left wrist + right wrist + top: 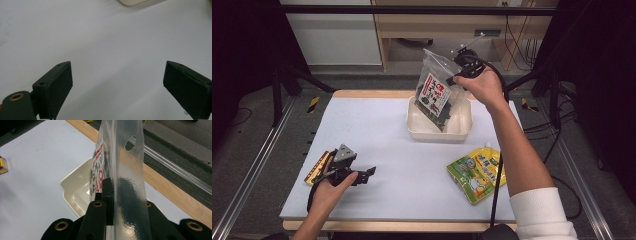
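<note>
cream rectangular plastic tub (439, 131) at table (402, 150) back centre; clear plastic seaweed bag (437, 95) hangs above it, bottom end inside the tub. green-yellow printed pouch (476, 172) front right, flat yellow-red snack packet (317, 167) on front-left edge.

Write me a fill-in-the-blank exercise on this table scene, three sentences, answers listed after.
1. The right tongs are shut on a clear ____ of snacks.
2. The bag hangs over the cream-coloured ____.
3. The left tongs rest on the table with jaws ____.

Missing words: bag; tray; open
</note>
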Demonstrator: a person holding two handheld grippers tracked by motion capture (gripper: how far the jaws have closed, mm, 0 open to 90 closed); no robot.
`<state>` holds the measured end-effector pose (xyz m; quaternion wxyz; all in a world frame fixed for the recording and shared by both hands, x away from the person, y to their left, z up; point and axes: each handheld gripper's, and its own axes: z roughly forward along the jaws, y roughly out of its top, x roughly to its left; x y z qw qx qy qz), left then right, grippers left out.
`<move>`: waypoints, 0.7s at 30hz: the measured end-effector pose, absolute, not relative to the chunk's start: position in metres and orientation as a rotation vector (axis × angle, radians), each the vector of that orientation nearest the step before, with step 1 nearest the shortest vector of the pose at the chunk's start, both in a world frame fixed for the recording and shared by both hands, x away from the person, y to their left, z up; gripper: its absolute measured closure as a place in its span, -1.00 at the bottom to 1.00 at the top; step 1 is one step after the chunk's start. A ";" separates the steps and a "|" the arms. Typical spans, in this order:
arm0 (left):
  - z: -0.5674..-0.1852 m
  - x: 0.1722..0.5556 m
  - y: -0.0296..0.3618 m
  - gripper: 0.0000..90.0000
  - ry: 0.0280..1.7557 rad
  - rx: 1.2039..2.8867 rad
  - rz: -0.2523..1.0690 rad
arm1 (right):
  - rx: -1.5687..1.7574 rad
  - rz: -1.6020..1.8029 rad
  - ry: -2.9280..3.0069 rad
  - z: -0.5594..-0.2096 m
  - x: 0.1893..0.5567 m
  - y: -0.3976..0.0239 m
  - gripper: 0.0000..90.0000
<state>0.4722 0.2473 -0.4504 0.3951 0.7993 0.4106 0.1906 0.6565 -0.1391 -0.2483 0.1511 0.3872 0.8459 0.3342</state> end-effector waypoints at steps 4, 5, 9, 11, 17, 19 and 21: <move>-0.450 0.472 0.247 -0.81 1.039 2.028 0.483 | 1.126 0.965 2.431 -0.253 0.657 -0.138 0.84; -0.450 0.472 0.247 -0.81 1.037 2.029 0.482 | 1.127 0.963 2.433 -0.254 0.657 -0.138 0.84; -0.450 0.472 0.247 -0.81 1.037 2.030 0.481 | 1.129 0.974 2.433 -0.256 0.658 -0.139 0.84; -0.451 0.472 0.246 -0.81 1.036 2.028 0.482 | 1.129 0.978 2.431 -0.258 0.658 -0.140 0.84; -0.451 0.472 0.246 -0.81 1.036 2.029 0.482 | 1.132 0.995 2.429 -0.261 0.658 -0.142 0.83; -0.451 0.472 0.246 -0.81 1.036 2.030 0.481 | 1.134 1.003 2.424 -0.263 0.658 -0.143 0.83; -0.451 0.472 0.246 -0.81 1.036 2.031 0.480 | 1.134 1.007 2.422 -0.263 0.658 -0.143 0.83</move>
